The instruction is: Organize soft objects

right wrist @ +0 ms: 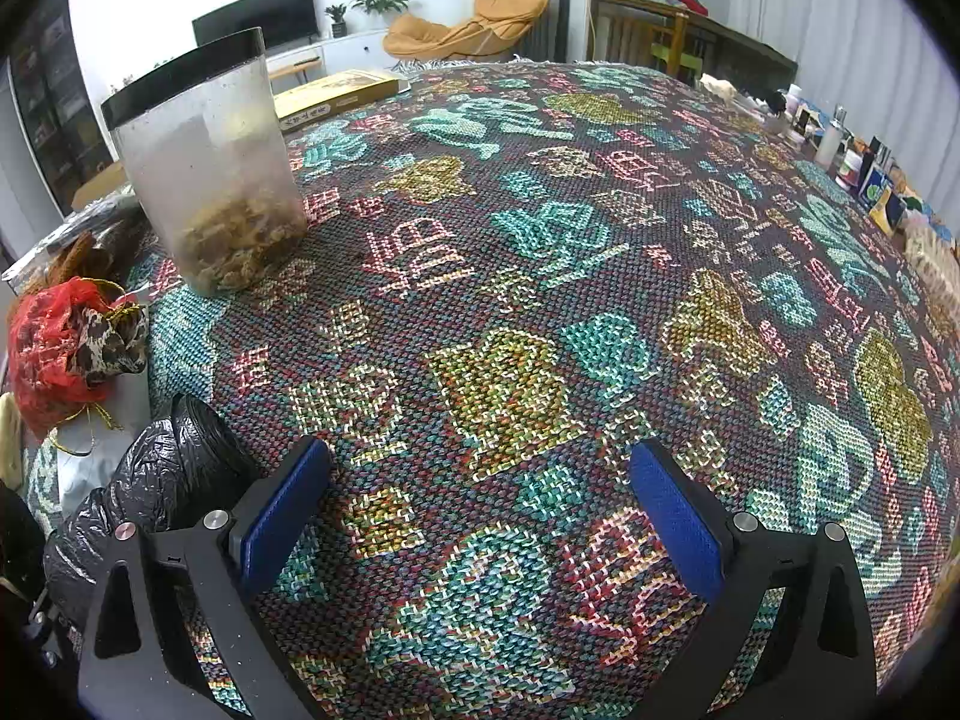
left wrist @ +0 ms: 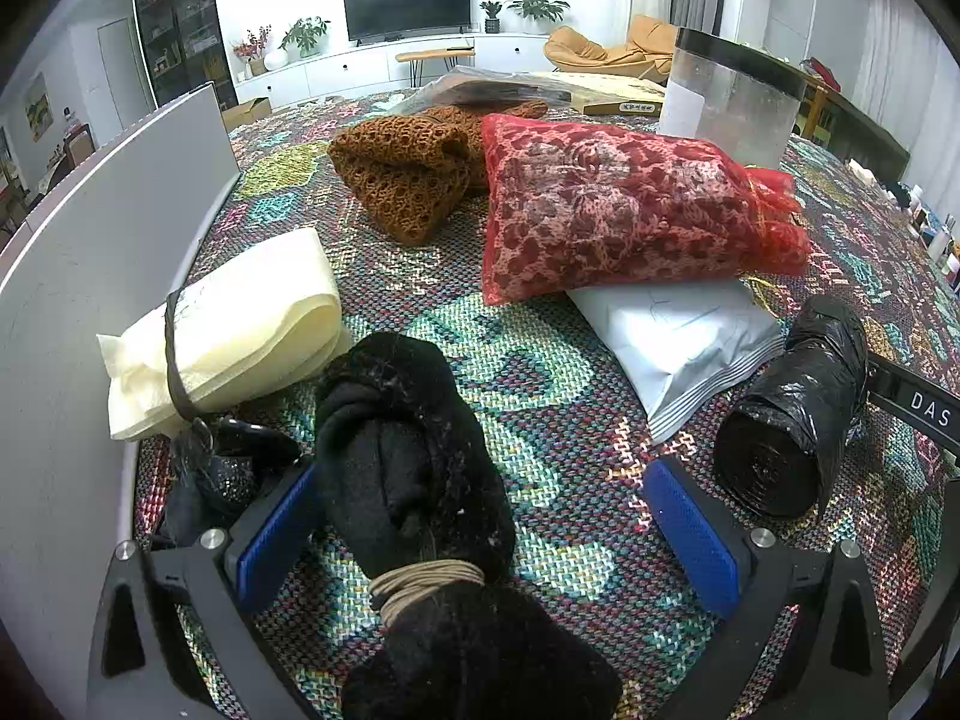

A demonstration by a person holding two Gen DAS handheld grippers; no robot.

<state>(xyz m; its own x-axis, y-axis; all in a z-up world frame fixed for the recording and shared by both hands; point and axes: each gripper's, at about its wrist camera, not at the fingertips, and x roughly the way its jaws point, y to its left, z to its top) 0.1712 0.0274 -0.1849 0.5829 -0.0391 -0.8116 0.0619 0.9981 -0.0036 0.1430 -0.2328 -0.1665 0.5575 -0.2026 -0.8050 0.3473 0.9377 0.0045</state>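
Overhead, desk (right wrist: 540, 252): covered by a woven cloth with teal, pink and yellow patterns.
Room: a television (left wrist: 407, 5), potted plants and an orange lounge chair (left wrist: 606, 51) at the back.
Left gripper (left wrist: 480, 516): spread wide, holding nothing; a black fabric bundle (left wrist: 414, 456) tied with a tan band lies between its blue pads, against the left one.
Right gripper (right wrist: 480, 510): wide open over bare cloth.
Nearby: cream foam roll (left wrist: 240, 336), brown knit (left wrist: 402, 174), red mesh bag (left wrist: 618, 204) on a white pouch (left wrist: 678, 342), black plastic roll (left wrist: 792, 408).
Obstacles: clear canister (right wrist: 210, 168), white panel (left wrist: 90, 276) at the left edge.
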